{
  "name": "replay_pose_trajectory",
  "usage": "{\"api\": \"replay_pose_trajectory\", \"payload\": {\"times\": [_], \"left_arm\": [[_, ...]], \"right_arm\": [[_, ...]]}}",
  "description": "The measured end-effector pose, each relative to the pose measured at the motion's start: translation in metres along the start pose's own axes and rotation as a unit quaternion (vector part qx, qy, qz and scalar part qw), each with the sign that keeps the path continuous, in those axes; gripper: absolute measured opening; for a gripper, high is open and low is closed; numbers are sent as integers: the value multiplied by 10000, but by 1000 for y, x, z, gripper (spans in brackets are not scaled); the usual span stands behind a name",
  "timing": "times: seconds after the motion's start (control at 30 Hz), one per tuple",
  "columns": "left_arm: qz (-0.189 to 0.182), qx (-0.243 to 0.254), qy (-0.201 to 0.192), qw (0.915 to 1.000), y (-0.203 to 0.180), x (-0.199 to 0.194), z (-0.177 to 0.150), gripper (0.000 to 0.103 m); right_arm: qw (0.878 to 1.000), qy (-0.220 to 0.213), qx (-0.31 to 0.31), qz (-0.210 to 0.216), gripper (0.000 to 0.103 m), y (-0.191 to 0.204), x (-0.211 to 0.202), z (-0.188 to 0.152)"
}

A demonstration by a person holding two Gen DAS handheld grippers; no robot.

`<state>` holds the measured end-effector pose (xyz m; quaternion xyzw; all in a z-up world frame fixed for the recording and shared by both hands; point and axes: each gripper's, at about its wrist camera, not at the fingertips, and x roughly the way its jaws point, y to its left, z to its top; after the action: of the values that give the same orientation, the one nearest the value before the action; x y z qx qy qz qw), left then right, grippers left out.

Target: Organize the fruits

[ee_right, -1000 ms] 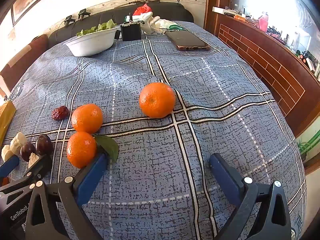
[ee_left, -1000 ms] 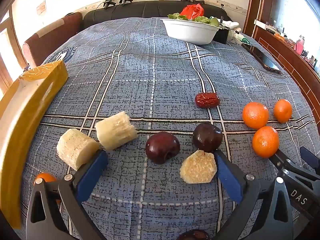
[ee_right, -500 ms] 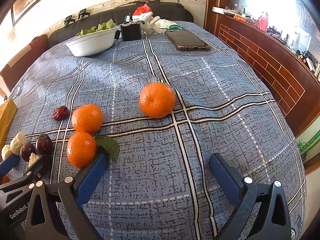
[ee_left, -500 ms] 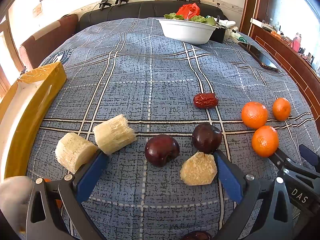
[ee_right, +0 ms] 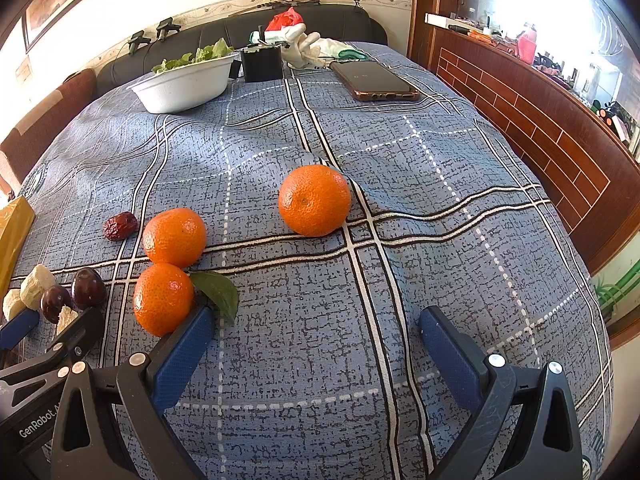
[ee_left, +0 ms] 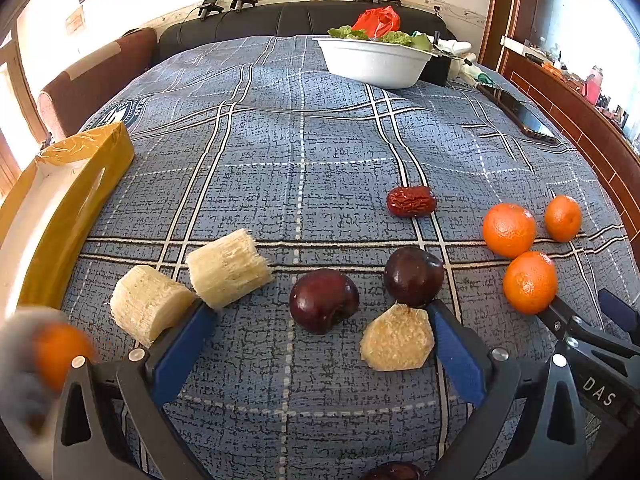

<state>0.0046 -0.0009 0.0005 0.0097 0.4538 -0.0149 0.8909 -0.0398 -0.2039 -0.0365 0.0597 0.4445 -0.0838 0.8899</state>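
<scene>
Both jaw pairs stand wide apart and hold nothing. Between the fingers of the left gripper [ee_left: 320, 334] lie 2 dark plums [ee_left: 324, 300] and a pale sugarcane piece [ee_left: 398, 338] that touches its right finger; 2 more sugarcane chunks [ee_left: 228, 268] sit just beside its left finger. Ahead of the right gripper [ee_right: 316, 338], 3 oranges [ee_right: 314, 200] rest on the plaid cloth [ee_right: 440, 200], the nearest against its left finger. A red date [ee_left: 411, 201] lies apart, and a yellow box [ee_left: 72, 184] waits at the left. Closing now risks pinching plum and cane together, and a round plum could roll away.
</scene>
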Motion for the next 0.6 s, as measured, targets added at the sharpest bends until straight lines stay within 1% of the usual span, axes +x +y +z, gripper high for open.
{"api": "replay_pose_trajectory", "payload": {"times": [0.6], "left_arm": [[3,1,-1,10000,2,0,-1,103]], "right_arm": [[10000,0,-1,-1,103,0,0,0]]}}
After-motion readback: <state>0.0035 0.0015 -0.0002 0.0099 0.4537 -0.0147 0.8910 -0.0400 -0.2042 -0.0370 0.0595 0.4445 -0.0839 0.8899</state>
